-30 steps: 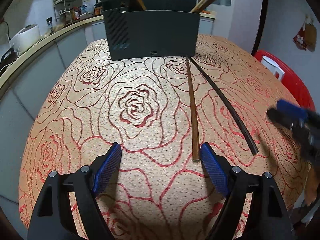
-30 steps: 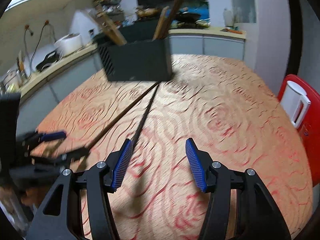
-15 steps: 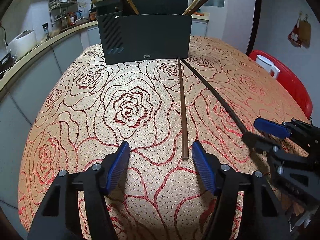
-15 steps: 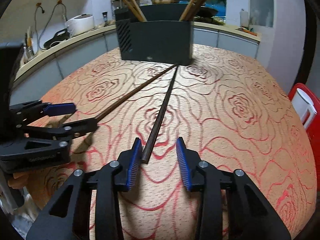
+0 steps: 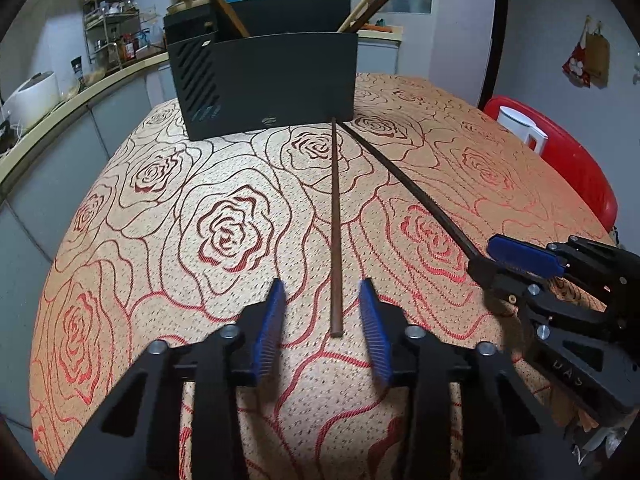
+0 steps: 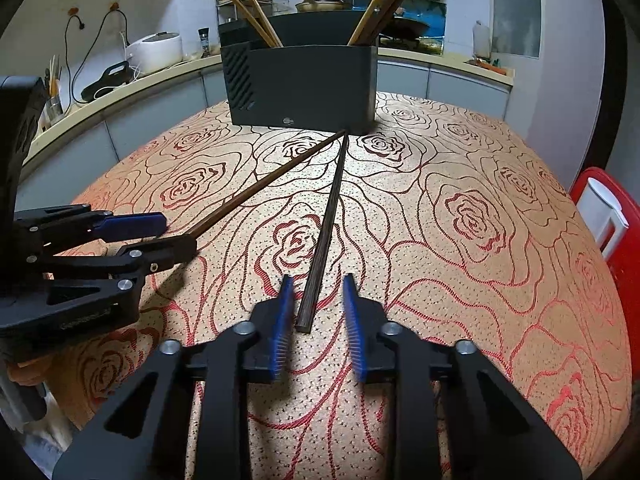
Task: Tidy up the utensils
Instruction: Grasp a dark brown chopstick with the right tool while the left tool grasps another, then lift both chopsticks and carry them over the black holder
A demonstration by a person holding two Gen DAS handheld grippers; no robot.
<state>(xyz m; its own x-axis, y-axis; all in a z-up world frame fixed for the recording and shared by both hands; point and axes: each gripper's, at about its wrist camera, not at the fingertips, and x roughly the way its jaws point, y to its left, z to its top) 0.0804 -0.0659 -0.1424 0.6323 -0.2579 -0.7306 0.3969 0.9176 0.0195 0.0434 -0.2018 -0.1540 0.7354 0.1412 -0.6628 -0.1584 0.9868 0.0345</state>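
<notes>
While several chopsticks already stand in the holder (image 5: pixel 272 84), we have been closing the left gripper (image 5: pixel 322 320) and the right gripper (image 6: pixel 318 316), both jaws still apart, around 2 chopsticks, the brown one (image 5: pixel 336 224) and the dark one (image 6: pixel 324 232), neither yet pinched.

A home kitchen — rice cooker (image 6: pixel 154 51) on the long counter (image 6: pixel 120 92), spice rack (image 5: pixel 114 28), wok (image 6: pixel 400 26) — rose-patterned cloth on the worktop (image 6: pixel 460 220).

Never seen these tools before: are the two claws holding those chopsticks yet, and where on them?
Not yet. The left gripper straddles the brown chopstick's near end, the right gripper the dark chopstick's. Both jaws have just been closing, gaps remaining.
</notes>
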